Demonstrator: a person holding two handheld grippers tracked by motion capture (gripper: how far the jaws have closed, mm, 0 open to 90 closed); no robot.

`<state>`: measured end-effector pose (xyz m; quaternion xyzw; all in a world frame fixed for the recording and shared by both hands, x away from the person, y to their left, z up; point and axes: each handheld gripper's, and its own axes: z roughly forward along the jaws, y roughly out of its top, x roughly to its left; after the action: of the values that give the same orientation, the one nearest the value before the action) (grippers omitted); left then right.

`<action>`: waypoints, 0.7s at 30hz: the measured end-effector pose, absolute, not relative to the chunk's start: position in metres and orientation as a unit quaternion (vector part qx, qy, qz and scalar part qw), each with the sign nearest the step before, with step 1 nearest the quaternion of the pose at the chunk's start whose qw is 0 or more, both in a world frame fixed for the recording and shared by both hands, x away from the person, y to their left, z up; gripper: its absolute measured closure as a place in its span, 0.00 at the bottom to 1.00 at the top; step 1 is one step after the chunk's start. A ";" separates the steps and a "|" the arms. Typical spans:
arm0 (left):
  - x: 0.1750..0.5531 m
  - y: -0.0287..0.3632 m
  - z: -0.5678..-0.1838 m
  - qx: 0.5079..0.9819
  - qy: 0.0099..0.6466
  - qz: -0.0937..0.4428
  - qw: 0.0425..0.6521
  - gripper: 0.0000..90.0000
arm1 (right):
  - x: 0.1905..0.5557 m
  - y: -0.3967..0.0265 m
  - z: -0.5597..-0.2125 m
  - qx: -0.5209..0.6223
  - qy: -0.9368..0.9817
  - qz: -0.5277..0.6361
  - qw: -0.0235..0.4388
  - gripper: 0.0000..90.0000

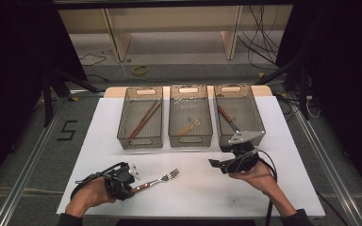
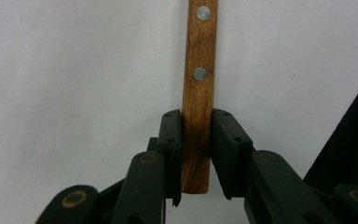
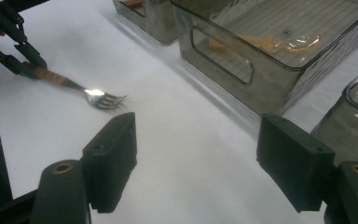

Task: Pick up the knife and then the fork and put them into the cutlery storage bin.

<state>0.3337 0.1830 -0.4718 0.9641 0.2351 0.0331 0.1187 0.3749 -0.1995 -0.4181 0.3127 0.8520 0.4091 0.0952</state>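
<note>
A fork with a wooden handle lies on the white table, tines pointing right and away. My left gripper is shut on the end of that handle. In the left gripper view the riveted handle runs up between the two pads, which press its sides. My right gripper hovers right of the fork, in front of the right bin, jaws wide open and holding nothing. From the right gripper view the fork lies beyond the open right gripper, with the left gripper on its handle.
Three translucent bins stand in a row at the back. The left bin holds chopsticks, the middle bin a pale orange utensil, the right bin a wooden-handled knife. The table's front edge runs close behind both hands.
</note>
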 end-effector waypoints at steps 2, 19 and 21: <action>0.334 0.183 -0.471 0.966 0.226 0.035 0.117 0.82 | 0.375 -0.199 -0.418 0.313 0.852 0.408 0.095 0.33; 0.330 0.176 -0.466 0.966 0.218 0.041 0.135 0.83 | 0.374 -0.195 -0.418 0.308 0.853 0.412 0.088 0.33; 0.329 0.172 -0.464 0.965 0.216 0.047 0.139 0.83 | 0.373 -0.192 -0.418 0.303 0.854 0.413 0.086 0.33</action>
<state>0.3288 0.1717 -0.4642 0.9653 0.2156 0.0472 0.1395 0.3731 -0.1923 -0.4180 0.3031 0.8544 0.4131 0.0861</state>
